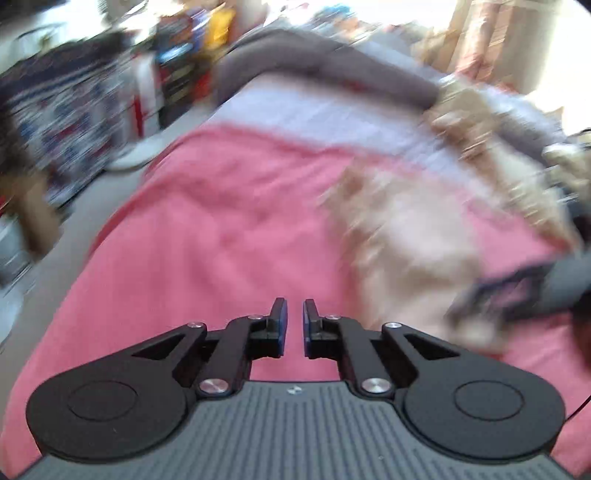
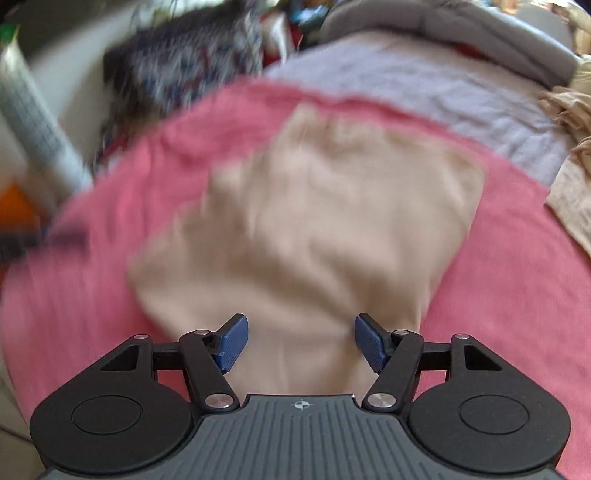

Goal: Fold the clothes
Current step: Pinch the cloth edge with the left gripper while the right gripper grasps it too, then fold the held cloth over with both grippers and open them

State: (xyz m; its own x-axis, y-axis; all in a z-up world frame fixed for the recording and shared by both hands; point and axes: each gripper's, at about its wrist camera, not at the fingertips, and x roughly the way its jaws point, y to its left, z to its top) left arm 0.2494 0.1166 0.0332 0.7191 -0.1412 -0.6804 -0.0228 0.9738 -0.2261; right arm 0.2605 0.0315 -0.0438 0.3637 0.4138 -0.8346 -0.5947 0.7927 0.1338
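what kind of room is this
Probably a lived-in bedroom: a bed with a pink bedspread, a beige garment spread on it, and cluttered shelves beyond, though these are blurred.

Beige garment (image 2: 314,221) lies spread flat, slightly rumpled, on pink bedcover (image 2: 110,166).

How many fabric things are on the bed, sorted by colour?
Pink: 1, the pink cover.
Beige: 2, the flat beige garment and a crumpled beige pile at the right edge.
Lavender: 1, the lavender sheet.
Grey: 1, the grey blanket.
Total: 5.
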